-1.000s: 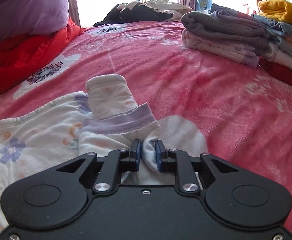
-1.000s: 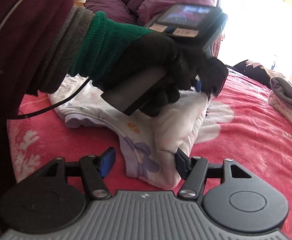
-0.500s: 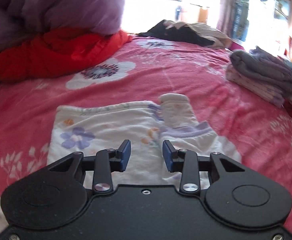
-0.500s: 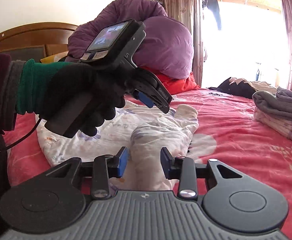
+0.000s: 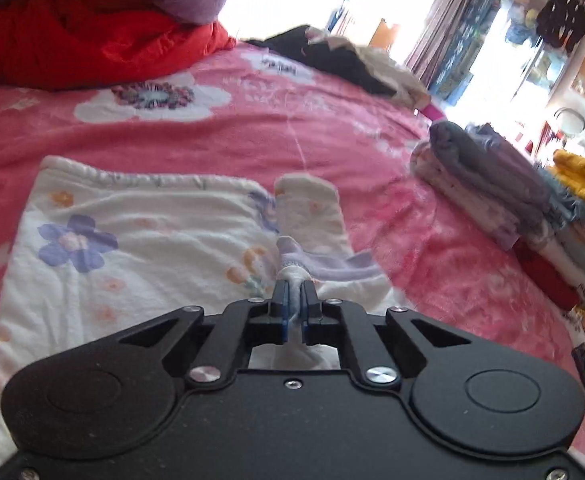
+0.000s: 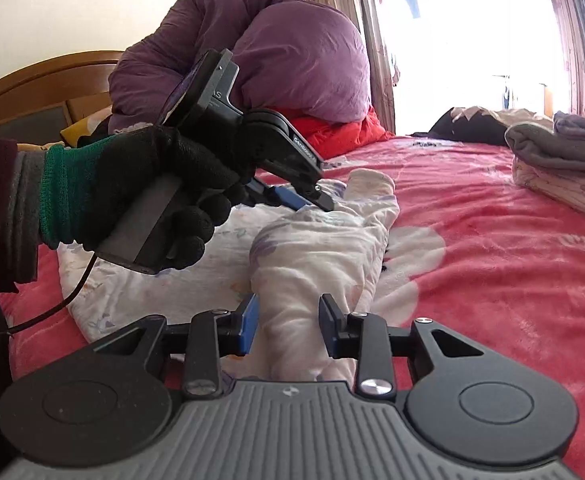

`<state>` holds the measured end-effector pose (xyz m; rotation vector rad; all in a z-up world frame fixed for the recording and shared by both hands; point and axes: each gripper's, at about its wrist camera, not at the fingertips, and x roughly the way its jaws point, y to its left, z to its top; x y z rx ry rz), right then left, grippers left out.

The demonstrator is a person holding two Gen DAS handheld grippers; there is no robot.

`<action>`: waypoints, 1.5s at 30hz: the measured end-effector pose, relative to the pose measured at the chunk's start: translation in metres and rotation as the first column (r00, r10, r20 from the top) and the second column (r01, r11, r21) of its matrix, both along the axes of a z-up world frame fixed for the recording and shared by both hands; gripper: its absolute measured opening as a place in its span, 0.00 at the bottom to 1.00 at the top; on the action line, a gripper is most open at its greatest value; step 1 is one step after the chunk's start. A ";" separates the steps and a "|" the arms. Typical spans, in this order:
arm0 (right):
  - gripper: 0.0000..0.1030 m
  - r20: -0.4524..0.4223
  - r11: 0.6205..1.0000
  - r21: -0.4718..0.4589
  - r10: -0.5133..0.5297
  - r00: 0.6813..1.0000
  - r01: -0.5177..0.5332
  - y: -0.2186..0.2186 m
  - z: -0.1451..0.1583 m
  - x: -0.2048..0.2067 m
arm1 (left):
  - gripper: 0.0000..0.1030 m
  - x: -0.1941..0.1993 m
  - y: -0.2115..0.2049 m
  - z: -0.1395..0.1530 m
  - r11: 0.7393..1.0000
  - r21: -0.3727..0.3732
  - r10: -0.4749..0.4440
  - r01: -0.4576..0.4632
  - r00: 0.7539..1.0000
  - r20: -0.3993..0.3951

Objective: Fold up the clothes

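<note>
The floral garment (image 5: 140,248) under both grippers is soft, matt fleecy cloth with a knitted lilac cuff. The pink blanket (image 5: 432,248) beneath it looks plush and fuzzy. The left gripper (image 5: 292,300) is matt black plastic with shiny metal screws. Beyond it, the red quilt (image 5: 92,36) has a slight sheen.
</note>
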<state>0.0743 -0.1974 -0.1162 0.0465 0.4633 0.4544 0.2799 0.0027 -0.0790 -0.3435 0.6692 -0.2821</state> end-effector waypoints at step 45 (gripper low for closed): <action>0.42 0.037 0.999 -0.044 -0.016 0.999 0.018 -0.005 0.023 -0.041 | 0.44 -0.130 0.111 0.007 0.916 0.009 0.401 -0.401 0.915 -0.054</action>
